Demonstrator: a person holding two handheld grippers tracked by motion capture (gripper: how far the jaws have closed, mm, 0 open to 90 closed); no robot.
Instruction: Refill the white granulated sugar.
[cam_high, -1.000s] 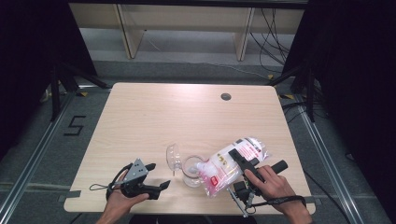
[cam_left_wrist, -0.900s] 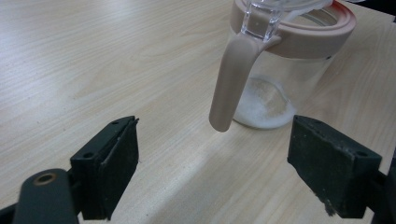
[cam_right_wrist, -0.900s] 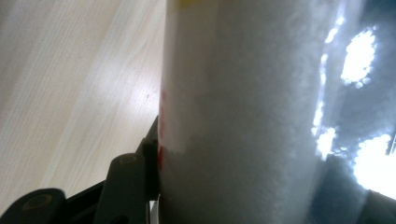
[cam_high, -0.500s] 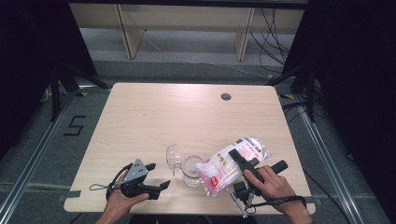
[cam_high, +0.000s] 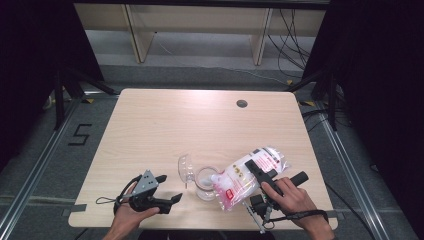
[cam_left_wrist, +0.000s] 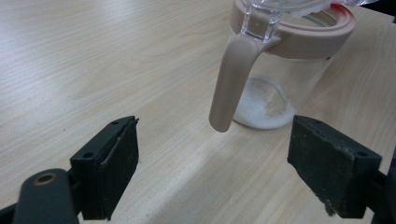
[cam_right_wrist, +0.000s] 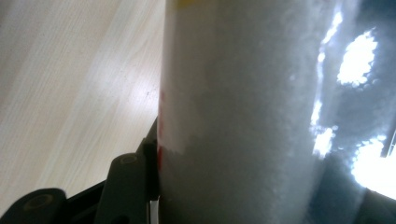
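One bag (cam_high: 247, 172) of white granules lies tilted over the clear jar (cam_high: 205, 181), its lower end at the jar's pink-rimmed mouth, near the front edge of the table (cam_high: 165, 125) and a little right of centre. Compared with the pictures from a second and half a second ago, nothing here has shifted: the bag has the same slant, the jar stands on the same spot, and both hands sit where they were. That stillness reads to me as a steady pour in progress rather than a pause or a repositioning. The left gripper view shows the jar (cam_left_wrist: 285, 70) with a thin layer of white at its bottom, so I judge the filling to be at an early stage. The jar's hinged clear lid (cam_high: 185, 167) stands flipped open at its left side, and a beige handle (cam_left_wrist: 229, 81) hangs down its side. The right gripper (cam_high: 260, 172) is clamped across the bag at about half its opening; its own view has the bag (cam_right_wrist: 243, 116) pressed against the black jaw. The left gripper (cam_high: 172, 197) rests on the table just left of the jar, jaws spread wide and holding nothing, the jar beyond them and untouched. A dark round grommet (cam_high: 242, 103) sits far off near the back edge.
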